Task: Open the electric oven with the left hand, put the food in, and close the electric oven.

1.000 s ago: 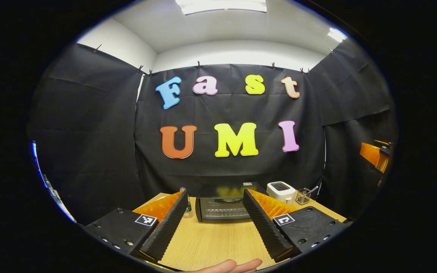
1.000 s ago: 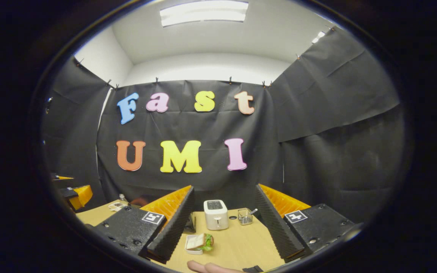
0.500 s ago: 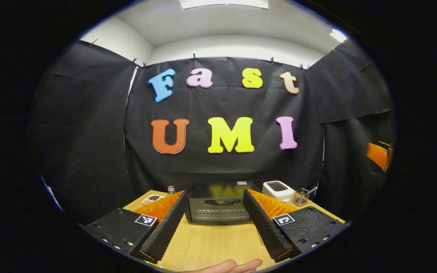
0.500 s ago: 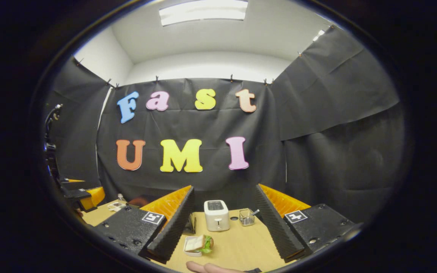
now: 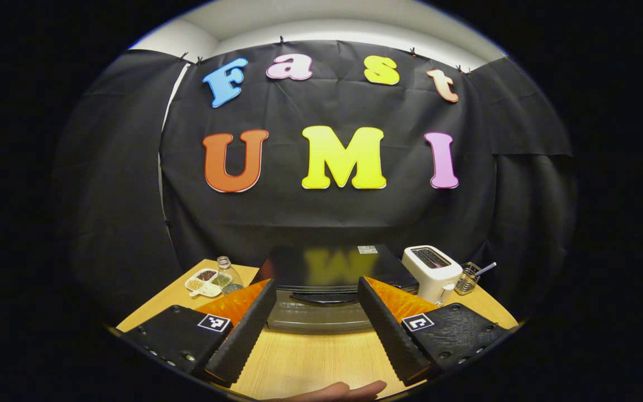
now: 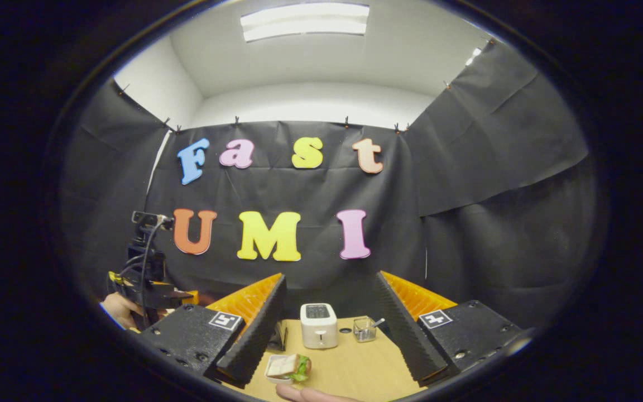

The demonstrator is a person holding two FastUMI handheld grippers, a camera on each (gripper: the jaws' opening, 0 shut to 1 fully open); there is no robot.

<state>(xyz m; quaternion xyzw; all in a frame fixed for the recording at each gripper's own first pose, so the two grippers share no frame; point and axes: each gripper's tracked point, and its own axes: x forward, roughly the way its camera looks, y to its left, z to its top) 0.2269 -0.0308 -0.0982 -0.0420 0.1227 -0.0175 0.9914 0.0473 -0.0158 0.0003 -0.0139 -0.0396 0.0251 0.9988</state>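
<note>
Left gripper view: oven (image 5: 324, 279) centre on table (image 5: 310, 363), w/ toaster (image 5: 432, 272) just right; cup (image 5: 466, 278) beyond that; bottle (image 5: 226, 276) & dish (image 5: 203, 282) left.

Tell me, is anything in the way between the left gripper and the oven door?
Nothing visible is. The left gripper is open, and the black electric oven sits straight ahead between its fingers, door shut. Just bare wooden table lies between them.
</note>
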